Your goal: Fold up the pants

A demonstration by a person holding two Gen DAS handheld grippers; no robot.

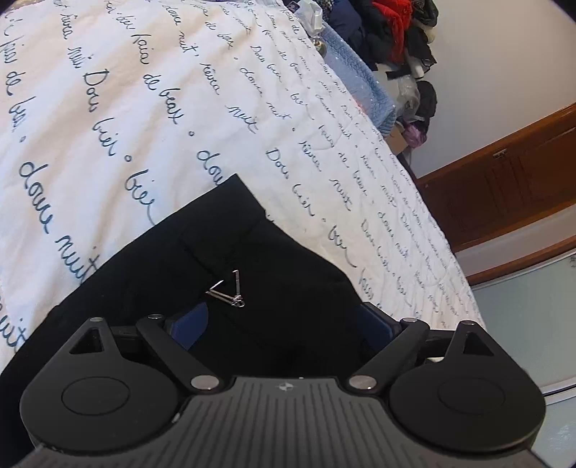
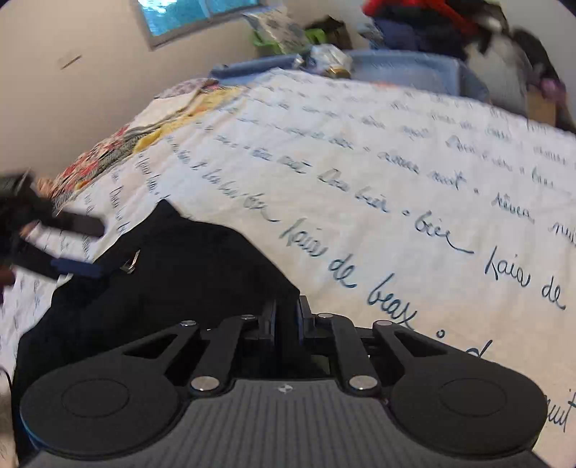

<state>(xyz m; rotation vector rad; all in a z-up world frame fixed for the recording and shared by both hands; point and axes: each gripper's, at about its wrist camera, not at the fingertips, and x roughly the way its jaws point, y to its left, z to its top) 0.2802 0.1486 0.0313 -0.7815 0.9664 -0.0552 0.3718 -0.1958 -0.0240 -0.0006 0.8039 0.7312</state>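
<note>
Your left claw (image 1: 279, 320) is spread wide with the black pants (image 1: 230, 259) lying between its fingers, not pinched. Your right claw (image 2: 287, 316) is closed tight on a corner of the pants (image 2: 172, 273) at its tips. The pants lie bunched on the near part of the bed (image 2: 396, 172), so the folding looks barely begun: no neat crease shows, and smoothing and folding remain. A metal clasp (image 1: 226, 289) sits on the fabric. Beyond, the white quilt (image 1: 126, 108) offers wide open room; its far edge meets a clothes pile (image 1: 403, 32).
</note>
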